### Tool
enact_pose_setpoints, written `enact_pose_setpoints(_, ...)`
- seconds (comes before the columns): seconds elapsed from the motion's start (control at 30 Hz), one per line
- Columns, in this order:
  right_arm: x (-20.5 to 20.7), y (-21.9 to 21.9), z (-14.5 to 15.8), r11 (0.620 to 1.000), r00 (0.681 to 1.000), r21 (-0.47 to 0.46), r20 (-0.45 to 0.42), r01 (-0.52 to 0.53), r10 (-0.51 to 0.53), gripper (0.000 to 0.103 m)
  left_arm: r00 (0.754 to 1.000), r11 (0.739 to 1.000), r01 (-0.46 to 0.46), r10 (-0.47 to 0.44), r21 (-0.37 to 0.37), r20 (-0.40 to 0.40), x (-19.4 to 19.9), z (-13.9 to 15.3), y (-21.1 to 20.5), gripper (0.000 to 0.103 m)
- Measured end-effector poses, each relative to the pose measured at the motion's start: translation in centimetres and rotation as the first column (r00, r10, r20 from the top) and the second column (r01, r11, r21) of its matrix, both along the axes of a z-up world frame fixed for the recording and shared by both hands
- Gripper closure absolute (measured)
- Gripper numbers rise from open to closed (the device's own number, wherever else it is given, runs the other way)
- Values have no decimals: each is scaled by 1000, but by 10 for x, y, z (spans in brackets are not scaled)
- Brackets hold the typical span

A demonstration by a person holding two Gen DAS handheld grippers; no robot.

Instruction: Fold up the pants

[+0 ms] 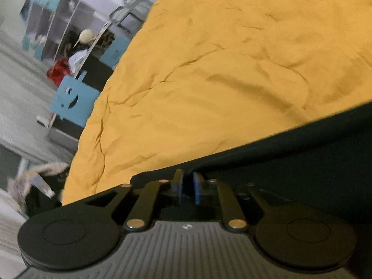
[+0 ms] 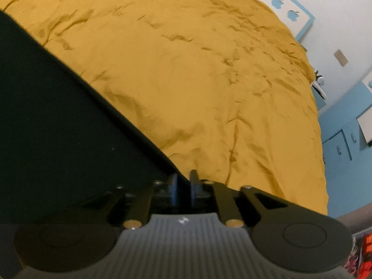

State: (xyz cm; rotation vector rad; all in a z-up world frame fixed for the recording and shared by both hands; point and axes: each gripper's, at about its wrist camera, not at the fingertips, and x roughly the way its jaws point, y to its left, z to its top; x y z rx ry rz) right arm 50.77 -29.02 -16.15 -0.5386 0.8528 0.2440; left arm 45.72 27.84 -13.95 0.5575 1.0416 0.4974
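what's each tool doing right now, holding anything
left tool: slightly open, pants edge at its tips, not clamped
right tool: slightly open, the same

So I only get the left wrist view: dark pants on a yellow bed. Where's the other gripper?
Observer: The right gripper is at the pants' edge too, jaws slightly apart.
Operator: What's beyond it?
Observer: The yellow bed runs up to a white wall with blue apple shapes.
Operator: And beside the bed?
Observer: A blue cabinet stands on that side.
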Motion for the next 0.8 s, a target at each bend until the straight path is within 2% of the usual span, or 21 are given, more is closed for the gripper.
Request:
enact_pose_setpoints(0.03, -3, -1, 4, 1000, 1000, 2, 20, 14, -14, 62, 999, 1000, -12, 12, -29, 32, -4, 7, 6, 85)
enact_pose_setpoints(0.07, -8, -1, 8, 1000, 999, 0, 45, 30, -30, 57, 998, 999, -24, 27, -44, 63, -6, 13, 11, 85)
enact_pose_setpoints(0.13, -17, -3, 17, 999, 997, 22, 69, 43, -44, 57, 988, 995, -32, 47, -98, 150, -16, 33, 23, 83)
enact_pose_setpoints(0.17, -22, -3, 21, 998, 996, 39, 71, 46, -49, 57, 980, 988, -21, 51, -150, 193, -23, 45, 31, 82)
enact_pose_setpoints(0.23, -30, -4, 26, 997, 997, 62, 65, 40, -44, 57, 974, 978, 4, 44, -207, 224, -29, 60, 40, 82)
enact_pose_setpoints(0.27, -32, -4, 26, 998, 997, 58, 66, 39, -43, 57, 973, 980, 24, 23, -199, 232, -34, 66, 43, 81)
enact_pose_setpoints(0.37, -33, -7, 25, 999, 998, 28, 52, 34, -35, 64, 978, 976, 109, -72, -187, 195, -44, 70, 45, 75)
enact_pose_setpoints(0.5, -20, -15, 20, 998, 998, 6, 24, 66, -66, 65, 975, 967, 215, -204, -139, 89, -44, 52, 38, 74)
enact_pose_setpoints(0.63, -18, -15, 20, 997, 997, -10, 20, 77, -76, 65, 971, 965, 240, -239, -108, 26, -40, 30, 40, 74)
enact_pose_setpoints(0.73, -22, -14, 21, 997, 997, -25, 30, 77, -76, 65, 977, 975, 212, -213, -73, -5, -38, 17, 50, 73)
enact_pose_setpoints(0.8, -24, -15, 21, 996, 995, -11, 39, 91, -91, 65, 988, 988, 153, -153, -7, 19, -32, 14, 60, 73)
